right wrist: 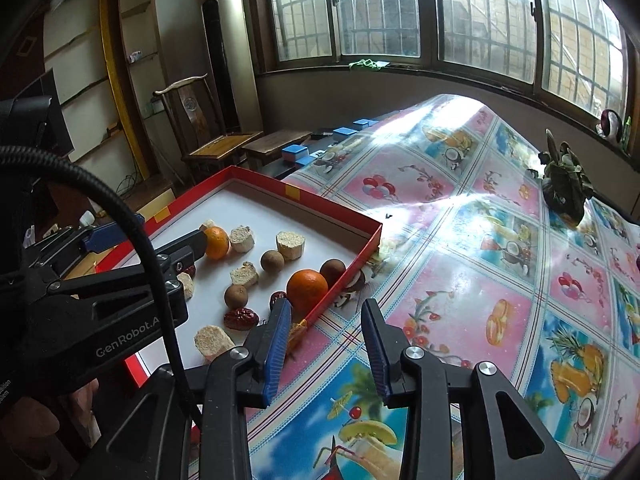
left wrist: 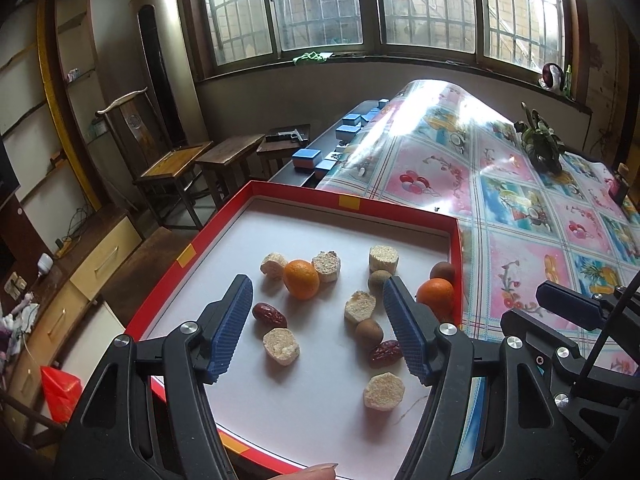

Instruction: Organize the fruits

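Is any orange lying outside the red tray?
No, both oranges lie inside the red tray.

A glossy patterned tablecloth (left wrist: 520, 200) covers the tabletop and bulges upward toward the barred window (left wrist: 380, 4). A dark potted plant (left wrist: 540, 144) stands on the tablecloth near its far right side, and blue boxes (left wrist: 306, 158) sit on the bare dark surface just past the tablecloth's left edge. Further left of the tablecloth stand a wooden chair (left wrist: 160, 148), low wooden stools (left wrist: 230, 152) and a tall standing air conditioner (left wrist: 160, 60).
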`<state>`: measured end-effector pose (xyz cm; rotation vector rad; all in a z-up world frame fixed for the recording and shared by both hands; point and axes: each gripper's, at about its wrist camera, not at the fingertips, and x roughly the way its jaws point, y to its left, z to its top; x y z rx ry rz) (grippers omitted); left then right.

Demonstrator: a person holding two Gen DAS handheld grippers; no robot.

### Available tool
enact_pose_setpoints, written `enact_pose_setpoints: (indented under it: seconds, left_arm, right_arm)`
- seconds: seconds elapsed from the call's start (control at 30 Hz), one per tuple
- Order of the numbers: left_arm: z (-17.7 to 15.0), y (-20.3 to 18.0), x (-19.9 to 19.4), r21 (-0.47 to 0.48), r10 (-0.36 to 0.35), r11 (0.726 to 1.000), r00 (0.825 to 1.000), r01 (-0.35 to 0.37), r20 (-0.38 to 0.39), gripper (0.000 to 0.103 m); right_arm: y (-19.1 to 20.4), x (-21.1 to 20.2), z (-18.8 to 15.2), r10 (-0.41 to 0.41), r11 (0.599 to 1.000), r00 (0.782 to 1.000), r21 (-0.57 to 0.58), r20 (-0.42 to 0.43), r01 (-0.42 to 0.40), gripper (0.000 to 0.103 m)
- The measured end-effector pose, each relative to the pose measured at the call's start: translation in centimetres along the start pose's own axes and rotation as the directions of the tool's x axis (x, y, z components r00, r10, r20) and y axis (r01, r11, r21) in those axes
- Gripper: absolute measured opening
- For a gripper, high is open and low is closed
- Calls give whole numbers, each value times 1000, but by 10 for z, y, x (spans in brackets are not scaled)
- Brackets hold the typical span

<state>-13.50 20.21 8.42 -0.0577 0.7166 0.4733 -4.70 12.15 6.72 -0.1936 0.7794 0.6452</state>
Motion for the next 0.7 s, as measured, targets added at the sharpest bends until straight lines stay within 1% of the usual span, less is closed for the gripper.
enact_pose_setpoints:
  seconds: [0.23, 0.37, 0.57, 0.7]
  left_arm:
    - [-1, -7, -4, 6, -20, 1000, 1000, 20, 3, 68]
    - [-1, -8, -2, 11, -18, 1000, 1000, 18, -3, 68]
    - [-3, -12, -3, 21, -1, 1000, 1000, 1, 20, 68]
    - [-1, -18, -2, 23, -29, 999, 1000, 29, -2, 68]
  right_arm:
    - [-5, -3, -3, 2, 1000, 1000, 6, -1, -2, 37]
    - [-5, -2, -4, 1, 1000, 1000, 3, -7, -1, 37]
    - [-10, -2, -7, 0, 1000, 1000, 11, -13, 0, 37]
    - [-20, -5, -9, -12, 999, 1000, 32, -11, 12, 37]
